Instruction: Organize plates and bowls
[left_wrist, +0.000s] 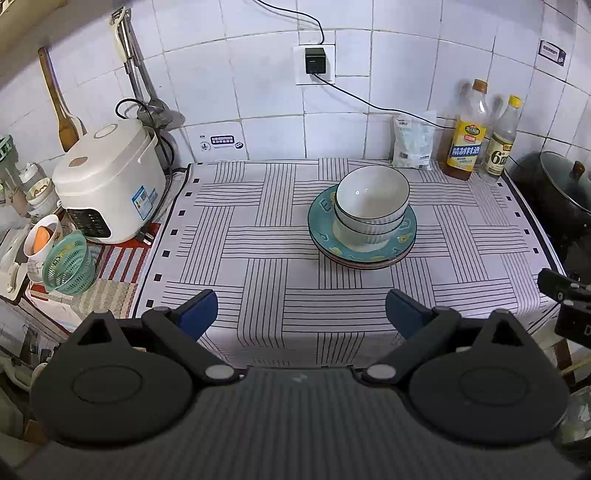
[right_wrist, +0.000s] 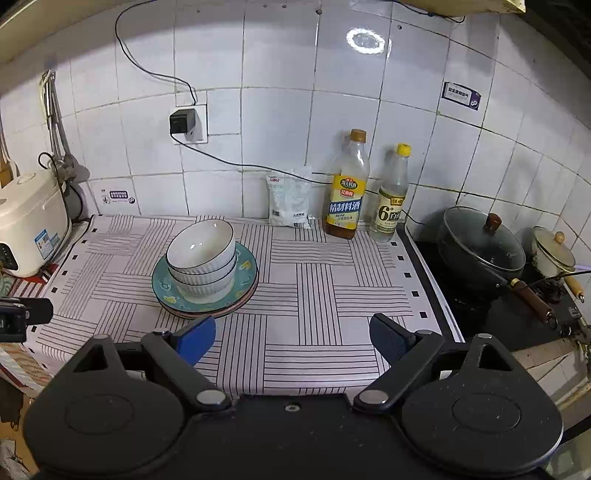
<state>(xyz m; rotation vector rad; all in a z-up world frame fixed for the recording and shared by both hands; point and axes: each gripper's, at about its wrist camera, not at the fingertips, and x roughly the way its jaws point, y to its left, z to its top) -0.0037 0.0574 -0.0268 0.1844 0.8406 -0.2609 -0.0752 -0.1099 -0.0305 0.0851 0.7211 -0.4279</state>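
While both grippers hang over near edge of striped cloth (left_wrist: 258, 240), stack sits far of them: bowls (left_wrist: 372, 206), probably 3 nested, mouths up, on teal plate (left_wrist: 321, 225) topping more plates.

Left gripper (left_wrist: 301, 314): jaws wide, nothing between; stack ahead, slightly right.

Right gripper (right_wrist: 291, 339): jaws wide, empty; stack (right_wrist: 205, 269) ahead, left.

Stack round, no long axis; axis vertical. Neither hand clearly nearer; left lines up straighter.

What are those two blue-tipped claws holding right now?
Nothing. The left gripper and right gripper are both open and empty, short of the stacked bowls.
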